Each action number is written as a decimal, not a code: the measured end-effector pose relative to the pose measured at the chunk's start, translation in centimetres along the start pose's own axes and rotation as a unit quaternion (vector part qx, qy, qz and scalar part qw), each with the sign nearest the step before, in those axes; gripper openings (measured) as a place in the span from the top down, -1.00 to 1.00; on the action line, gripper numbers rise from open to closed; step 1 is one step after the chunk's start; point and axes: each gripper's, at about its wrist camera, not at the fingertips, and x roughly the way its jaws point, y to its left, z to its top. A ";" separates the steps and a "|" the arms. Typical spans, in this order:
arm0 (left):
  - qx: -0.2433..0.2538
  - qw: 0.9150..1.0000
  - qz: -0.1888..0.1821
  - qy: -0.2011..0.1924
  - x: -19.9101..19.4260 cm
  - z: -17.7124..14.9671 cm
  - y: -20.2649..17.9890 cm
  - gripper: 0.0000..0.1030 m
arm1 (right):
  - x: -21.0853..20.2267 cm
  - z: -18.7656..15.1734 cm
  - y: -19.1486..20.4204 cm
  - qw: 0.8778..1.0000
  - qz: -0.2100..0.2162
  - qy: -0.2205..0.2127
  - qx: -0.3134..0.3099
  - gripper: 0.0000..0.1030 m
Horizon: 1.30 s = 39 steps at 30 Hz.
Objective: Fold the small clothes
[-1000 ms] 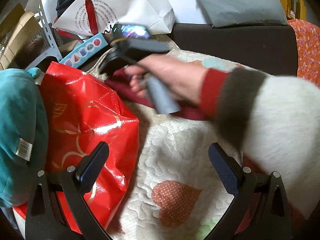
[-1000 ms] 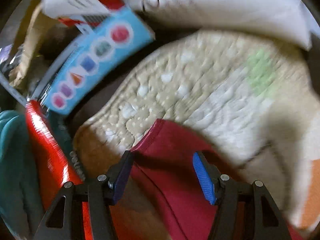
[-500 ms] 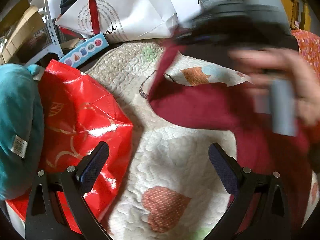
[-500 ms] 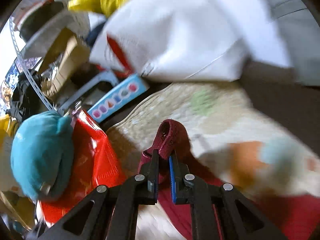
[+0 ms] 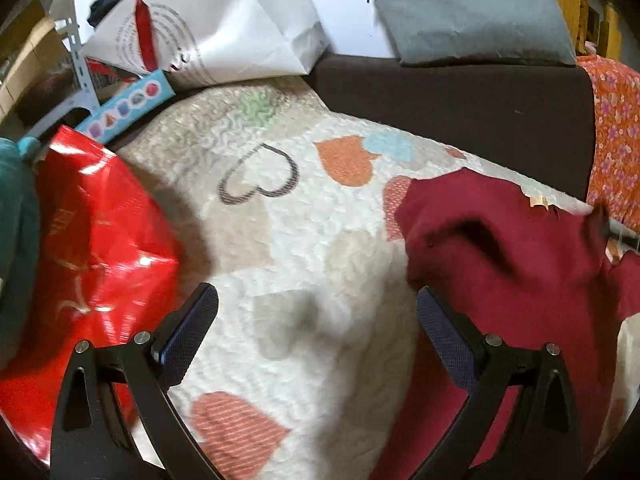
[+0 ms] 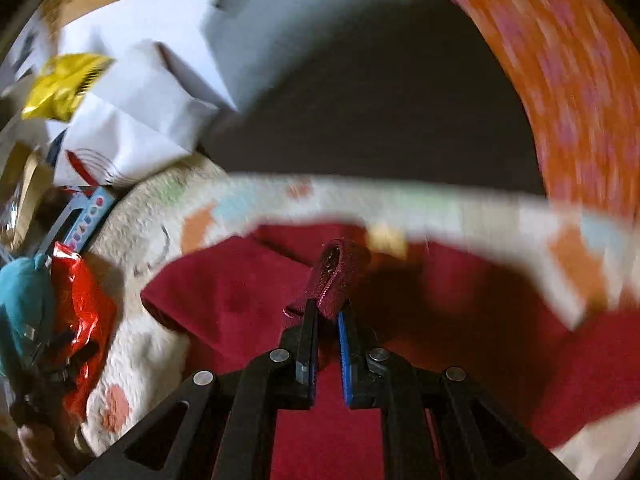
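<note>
- Two hand-held grippers are seen over a quilted heart-print blanket (image 5: 304, 240), and only one of them has anything in it.
- The right hand-held gripper (image 6: 328, 316) is pinched nearly closed on a hemmed edge of the dark red garment (image 6: 248, 300), with a small loop of that hem poking up past the fingertips.
- The rest of the dark red garment is spread loosely on the blanket, rumpled, off to the right side in the left wrist view (image 5: 520, 264).
- The left hand-held gripper (image 5: 316, 320) is held wide open with nothing between its blue pads; its right finger (image 5: 444, 332) is seen just at the garment's edge, and contact can't be made out.
- A shiny red bag (image 5: 92, 256) is parked on the blanket's left, with a teal plush thing (image 5: 14, 240) beside it.
- A white paper bag (image 5: 224, 28), a grey pouch (image 5: 472, 12) and a light-blue box with shapes printed on it (image 5: 128, 104) are piled behind.
- Orange floral fabric (image 6: 560, 80) is seen on the far right, pretty blurred.
</note>
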 end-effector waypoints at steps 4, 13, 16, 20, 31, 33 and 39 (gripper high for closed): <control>0.018 1.000 0.004 0.004 1.0 -0.2 -1.7 -0.95 | 0.2 -1.5 -1.9 0.999 -0.050 -0.016 0.014 0.85; 0.025 0.999 0.018 0.015 2.4 -0.5 -2.4 -0.95 | -1.7 -1.9 -5.9 0.993 -0.110 -0.042 0.033 0.85; 0.037 0.999 0.028 0.015 2.7 -0.7 -2.9 -0.95 | -0.1 -2.9 -8.3 0.984 -0.168 -0.007 0.055 0.85; 0.032 0.999 0.028 0.021 3.4 -0.6 -3.0 -0.95 | -2.0 -2.9 -8.2 0.977 -0.205 -0.013 0.065 0.65; 0.059 0.998 0.022 0.028 4.0 -0.7 -4.5 -0.95 | 5.7 1.9 9.0 0.987 -0.002 0.015 -0.158 0.18; 0.053 0.998 0.028 0.024 3.9 -0.5 -4.0 -0.95 | 7.8 2.2 10.3 0.982 -0.007 0.033 -0.185 0.18; 0.026 0.999 0.019 0.033 4.1 0.1 -2.9 -0.95 | 11.4 2.7 9.9 0.971 0.004 0.089 -0.224 0.96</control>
